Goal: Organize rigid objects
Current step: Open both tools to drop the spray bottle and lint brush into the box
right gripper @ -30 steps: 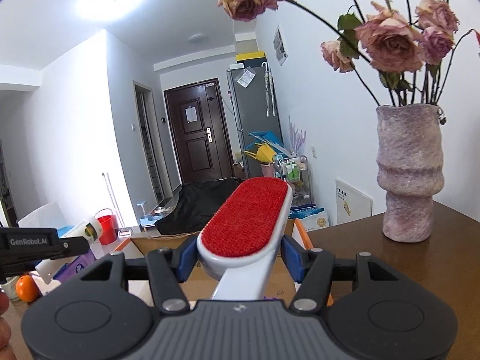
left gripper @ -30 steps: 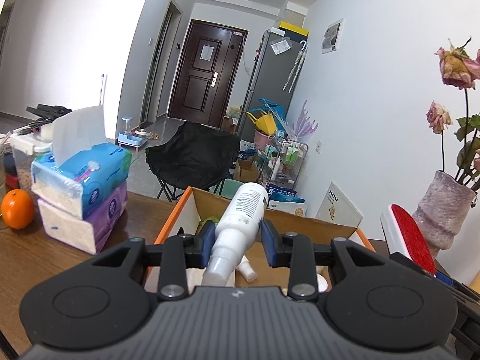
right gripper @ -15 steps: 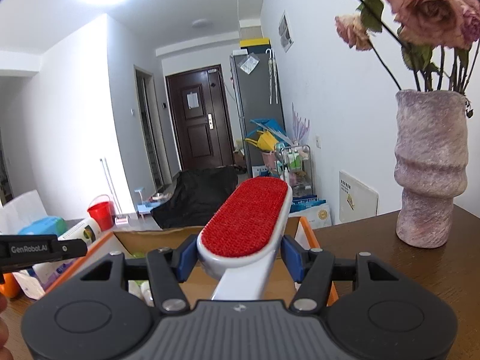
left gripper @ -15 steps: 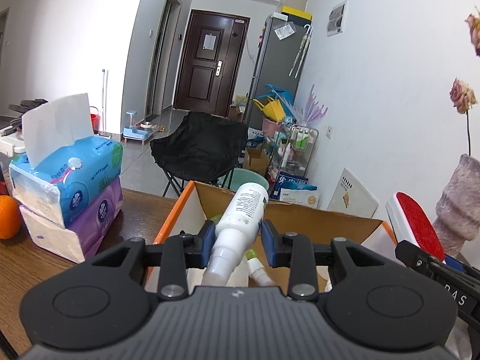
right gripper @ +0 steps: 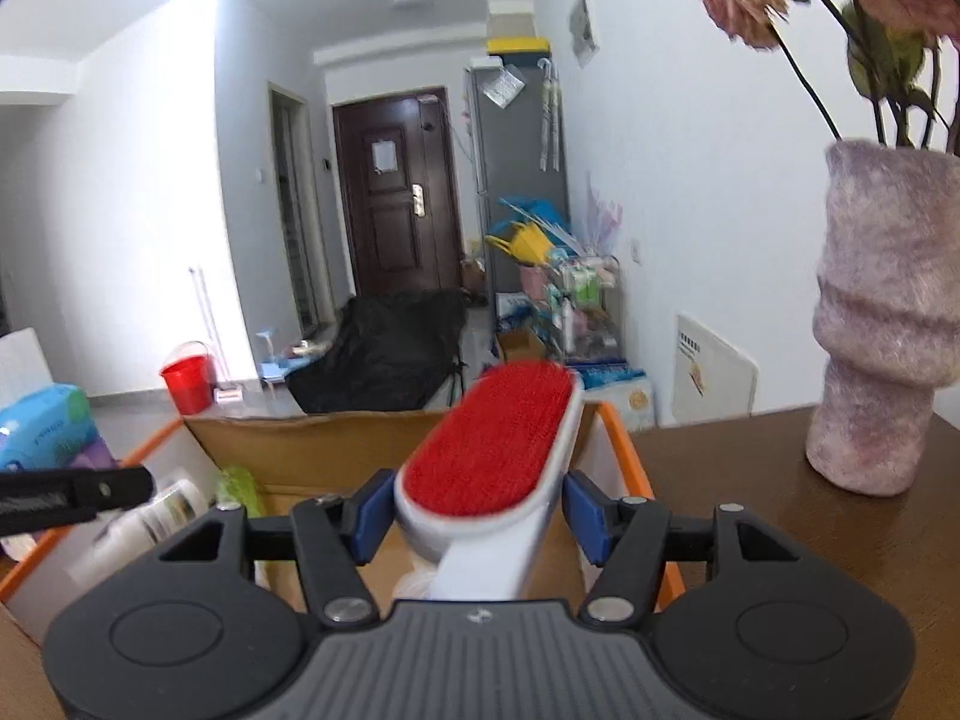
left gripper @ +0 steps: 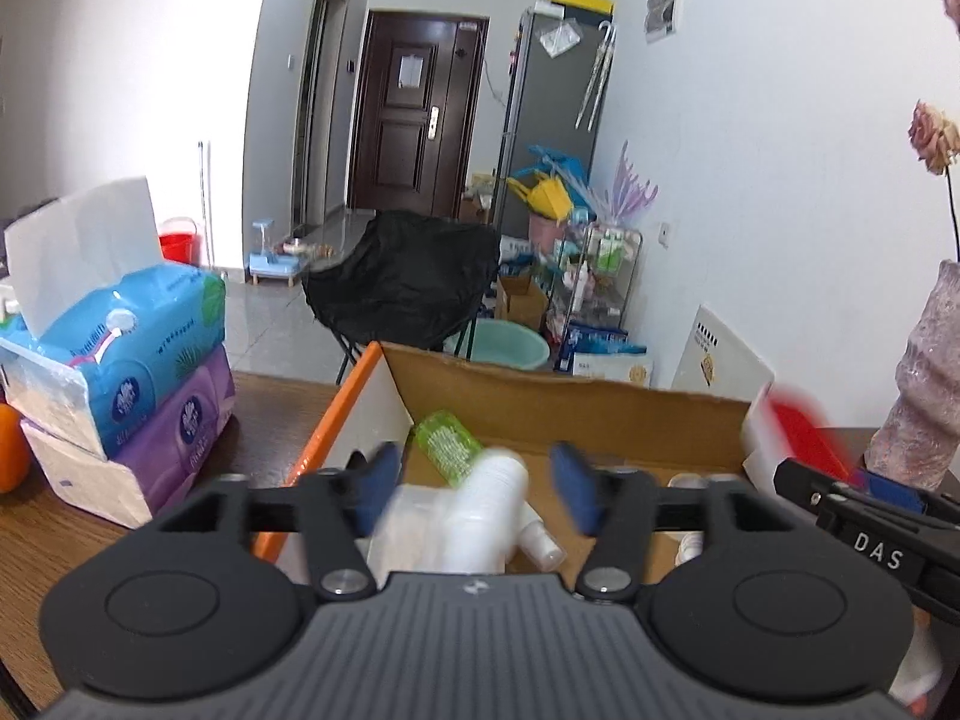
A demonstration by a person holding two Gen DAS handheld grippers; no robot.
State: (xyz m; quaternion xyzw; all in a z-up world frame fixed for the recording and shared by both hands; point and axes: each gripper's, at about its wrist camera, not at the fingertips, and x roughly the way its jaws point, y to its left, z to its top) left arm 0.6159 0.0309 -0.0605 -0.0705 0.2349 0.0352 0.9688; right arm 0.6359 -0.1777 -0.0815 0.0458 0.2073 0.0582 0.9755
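Observation:
My left gripper (left gripper: 475, 491) hangs over the open cardboard box (left gripper: 540, 390). Its jaws are opening, and the white bottle (left gripper: 486, 510) is a blur dropping clear of the blue pads into the box. A green bottle (left gripper: 447, 444) and a small white bottle (left gripper: 540, 543) lie inside. My right gripper (right gripper: 478, 510) is over the box's right end (right gripper: 624, 450) with a red lint brush (right gripper: 492, 438) between its pads. Those jaws are opening too; the pads still touch the brush, which leans to the right. In the left wrist view the brush (left gripper: 798, 426) is blurred.
Stacked tissue packs (left gripper: 132, 360) and an orange (left gripper: 12, 450) sit on the wooden table left of the box. A pink vase (right gripper: 876, 324) with dried roses stands on the table to the right. Behind the table are a black chair, a shelf and a fridge.
The left jaws have sprung apart and let go of the white bottle, which drops into the box. Both grippers have come forward and lower over the box. The brush now leans right.

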